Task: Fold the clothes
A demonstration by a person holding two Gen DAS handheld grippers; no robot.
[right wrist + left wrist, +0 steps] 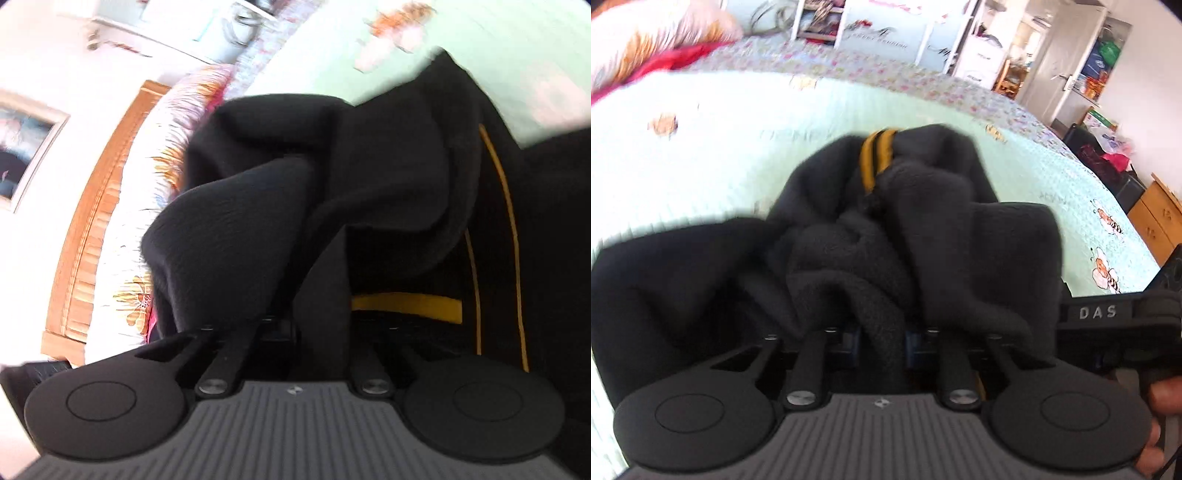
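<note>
The black garment (871,236) bunches on the mint bedspread (701,173), open quilt beyond it to the far edge. My left gripper (882,343) pinches a fold; my right gripper (321,332) is clamped on cloth too.

Black tool (882,343), grey ribbed housing, round black discs, silver screws, "DAS" lettering
</note>
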